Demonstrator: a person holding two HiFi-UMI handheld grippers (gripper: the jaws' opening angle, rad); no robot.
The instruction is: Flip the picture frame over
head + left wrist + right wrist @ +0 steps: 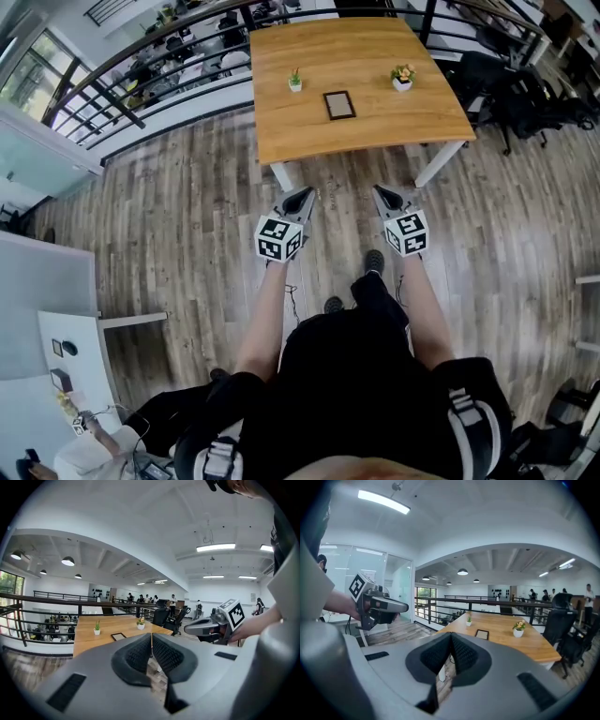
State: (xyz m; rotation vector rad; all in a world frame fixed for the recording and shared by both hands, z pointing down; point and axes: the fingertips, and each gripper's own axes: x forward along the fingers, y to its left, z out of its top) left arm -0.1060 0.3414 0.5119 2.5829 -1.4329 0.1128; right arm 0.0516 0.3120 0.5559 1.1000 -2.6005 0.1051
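room: big open office on an upper level, black railing point(141, 58) running round the edge, ceiling lamps on
floor point(178, 216): grey-brown wood planks, and the person is standing on it a bit back from the table
table point(375, 131): light wood top, white legs, only the two near legs show from the head view
office chairs point(511, 94): dark bunch just past the table's right side, kinda tangled together so I can't count them
left gripper point(151, 638): claw pressed together with nothing in it, held out in the air short of the table
right gripper point(451, 638): same deal, pads squeezed tight on nothing, level with the other one and well apart from it
picture frame point(338, 104): lying flat near the middle of the table, between the two pots and slightly closer to the person, dark rim; can't tell which face is up
plant pot point(295, 82): small white one left of the frame, holds a little green plant
flower pot point(402, 79): small white one right of the frame, holds yellowish and pink flowers
hard to make out: people standing way at the back of the room, too tiny for details
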